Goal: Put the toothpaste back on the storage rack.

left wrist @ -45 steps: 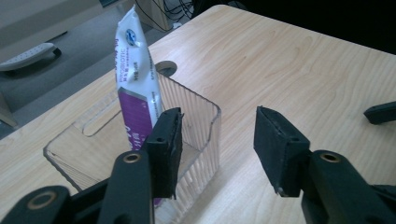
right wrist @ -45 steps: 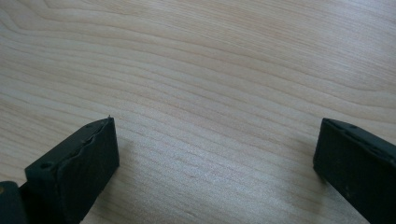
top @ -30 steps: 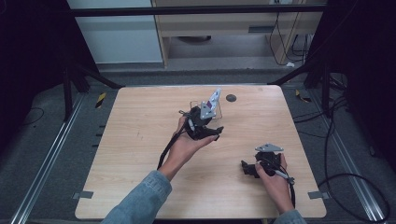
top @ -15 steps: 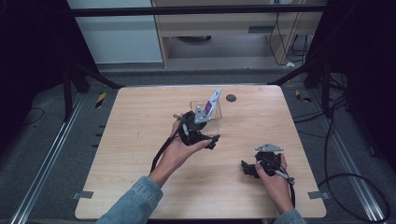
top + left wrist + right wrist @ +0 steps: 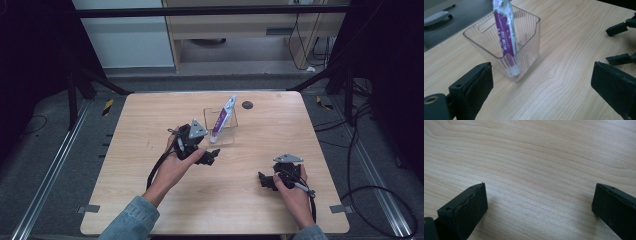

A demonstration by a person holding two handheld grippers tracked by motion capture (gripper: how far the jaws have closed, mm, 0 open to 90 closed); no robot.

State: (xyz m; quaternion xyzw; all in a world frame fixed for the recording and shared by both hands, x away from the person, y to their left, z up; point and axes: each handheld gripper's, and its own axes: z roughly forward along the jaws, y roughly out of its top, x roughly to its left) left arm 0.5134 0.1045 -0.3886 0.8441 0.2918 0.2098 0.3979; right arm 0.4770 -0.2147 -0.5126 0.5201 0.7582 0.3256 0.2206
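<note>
A clear ribbed plastic cup (image 5: 227,134) stands on the wooden table, behind the middle. A white and purple tube (image 5: 222,117) leans in it, cap end down. My left gripper (image 5: 212,155) sits just in front of the cup on its left. Its jaws have just been opening and stand open with nothing between them. In the left gripper view the cup (image 5: 529,45) and tube (image 5: 504,37) lie a short way beyond my left gripper (image 5: 541,72). My right gripper (image 5: 264,181) rests open near the front right, and in its own view my right gripper (image 5: 539,195) has only bare wood between its jaws.
A small dark round spot (image 5: 247,105) marks the table behind the cup. The right gripper's black jaws (image 5: 621,27) show at the right edge of the left gripper view. A black and yellow tool (image 5: 107,107) lies on the floor at the left.
The left gripper let go of the tube, left it leaning in the cup, and drew back toward the person. The right hand stayed where it was.
</note>
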